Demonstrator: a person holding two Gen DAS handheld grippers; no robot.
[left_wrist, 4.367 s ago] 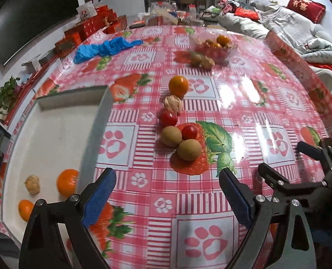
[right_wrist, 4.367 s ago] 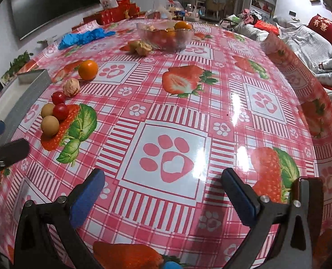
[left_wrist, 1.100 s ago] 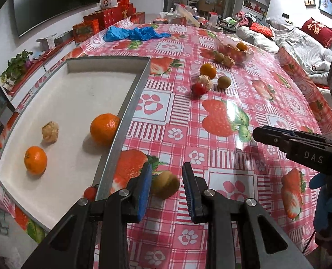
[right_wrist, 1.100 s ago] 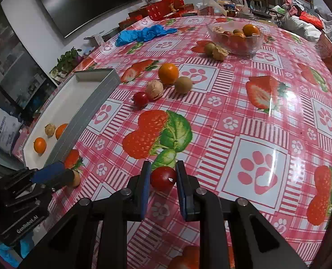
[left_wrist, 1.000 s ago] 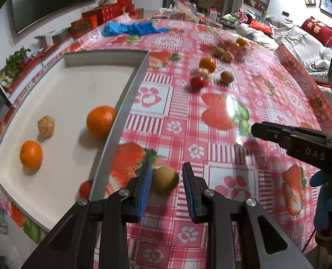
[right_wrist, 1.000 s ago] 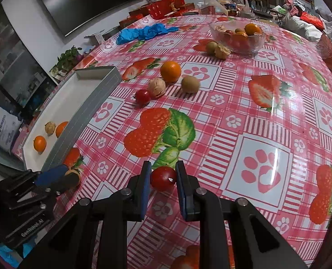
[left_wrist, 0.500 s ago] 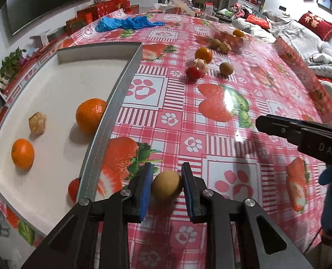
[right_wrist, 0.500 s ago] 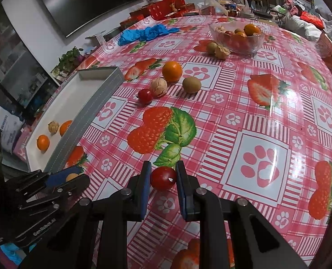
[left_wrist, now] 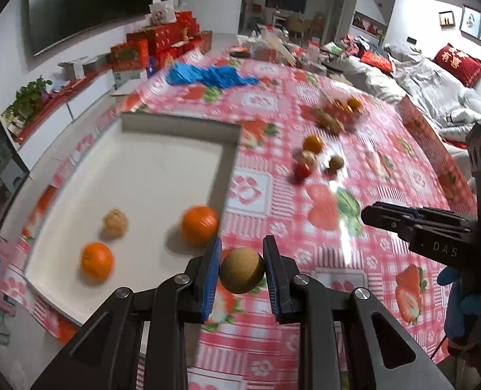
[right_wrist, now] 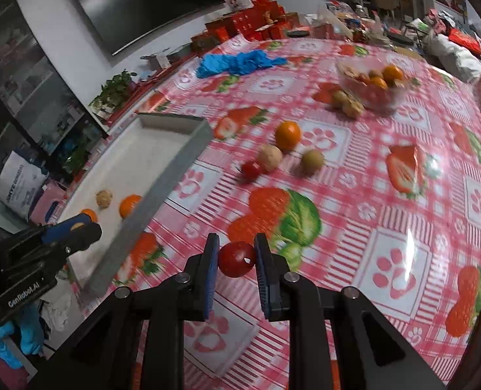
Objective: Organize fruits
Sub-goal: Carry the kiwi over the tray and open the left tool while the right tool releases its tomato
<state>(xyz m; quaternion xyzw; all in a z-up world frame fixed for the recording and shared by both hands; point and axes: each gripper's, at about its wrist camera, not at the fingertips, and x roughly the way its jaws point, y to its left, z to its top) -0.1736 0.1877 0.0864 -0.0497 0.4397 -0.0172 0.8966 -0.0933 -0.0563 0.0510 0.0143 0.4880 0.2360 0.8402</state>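
Observation:
My left gripper (left_wrist: 242,271) is shut on a brown kiwi (left_wrist: 242,270) and holds it above the near right edge of the white tray (left_wrist: 142,175). The tray holds two oranges (left_wrist: 199,225) (left_wrist: 97,261) and a walnut (left_wrist: 115,223). My right gripper (right_wrist: 236,260) is shut on a red tomato (right_wrist: 236,259) above the tablecloth, right of the tray (right_wrist: 136,159). An orange (right_wrist: 287,135), a walnut (right_wrist: 270,157), a tomato (right_wrist: 251,169) and a kiwi (right_wrist: 312,161) lie on the table.
A glass bowl of fruit (right_wrist: 373,86) stands at the far side with two fruits (right_wrist: 347,104) beside it. Blue gloves (right_wrist: 237,61) lie at the back. Red boxes line the far left edge. A sofa stands to the right.
My left gripper has lifted the kiwi higher and moved left, closer to the tray. My right gripper, with the tomato, has moved left towards the tray.

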